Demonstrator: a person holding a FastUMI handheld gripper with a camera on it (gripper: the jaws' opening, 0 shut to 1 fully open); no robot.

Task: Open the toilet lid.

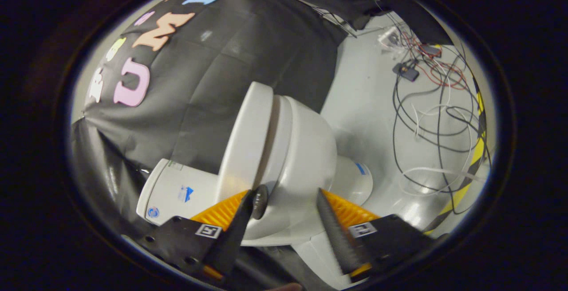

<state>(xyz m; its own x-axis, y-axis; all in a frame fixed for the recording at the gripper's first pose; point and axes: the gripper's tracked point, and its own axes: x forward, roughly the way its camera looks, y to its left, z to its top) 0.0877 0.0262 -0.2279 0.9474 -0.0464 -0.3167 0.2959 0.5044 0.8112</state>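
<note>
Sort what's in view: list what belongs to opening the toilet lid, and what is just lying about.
Belongs to the job:
- toilet lid, closed on the bowl
- toilet bowl
- tank
- tongs, open, fingers either side of the bowl's front, one fingertip near the lid's edge

Just lying about:
- tangle of cables on the floor beyond the toilet
- yellow-black tape on the floor

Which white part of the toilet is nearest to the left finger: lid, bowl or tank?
The lid: its edge lies beside the left finger of the open gripper.
</note>
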